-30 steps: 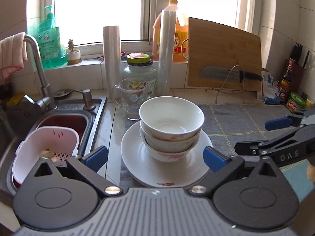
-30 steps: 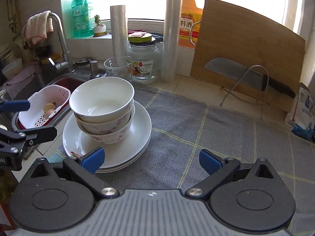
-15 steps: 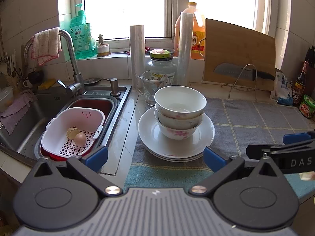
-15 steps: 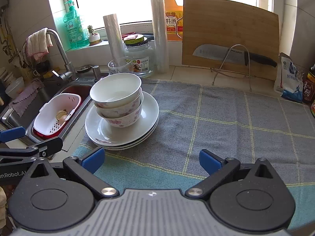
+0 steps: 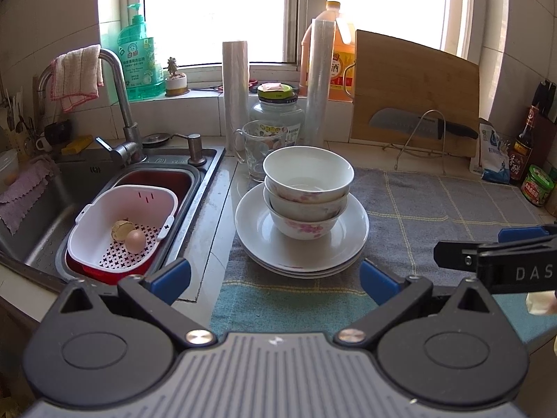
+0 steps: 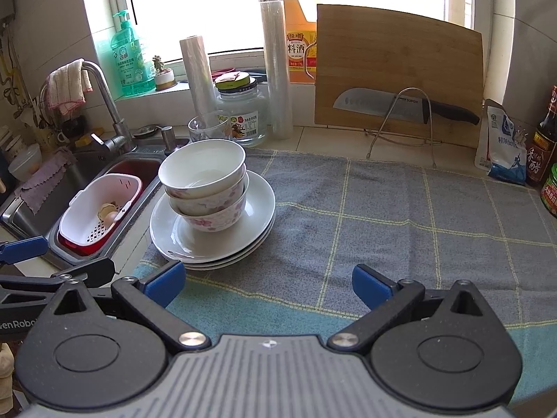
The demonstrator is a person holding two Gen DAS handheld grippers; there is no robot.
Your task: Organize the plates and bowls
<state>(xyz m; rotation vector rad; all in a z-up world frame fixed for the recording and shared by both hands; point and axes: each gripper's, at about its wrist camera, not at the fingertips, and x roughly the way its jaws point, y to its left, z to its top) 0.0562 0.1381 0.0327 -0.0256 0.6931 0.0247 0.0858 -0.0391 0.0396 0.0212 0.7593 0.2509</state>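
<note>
Three white bowls (image 5: 308,188) (image 6: 205,184) with pink flower prints are nested on a stack of white plates (image 5: 261,240) (image 6: 174,240) at the left end of a grey checked cloth (image 6: 383,216). My left gripper (image 5: 275,278) is open and empty, held back from the stack's near edge. Just right of the plates, above the cloth's front part, my right gripper (image 6: 266,280) is also open and empty. Each gripper shows at the side of the other's view.
A sink (image 5: 87,188) with a white strainer basket (image 5: 104,230) holding an egg lies left of the plates. Behind them stand a glass cup (image 5: 256,149), a jar (image 5: 276,111) and two film rolls. A cutting board (image 6: 397,69) with a knife leans at the back right.
Both grippers have drawn back and up from the bowl stack, so more of the counter and sink shows. The bowls and plates have not moved.
</note>
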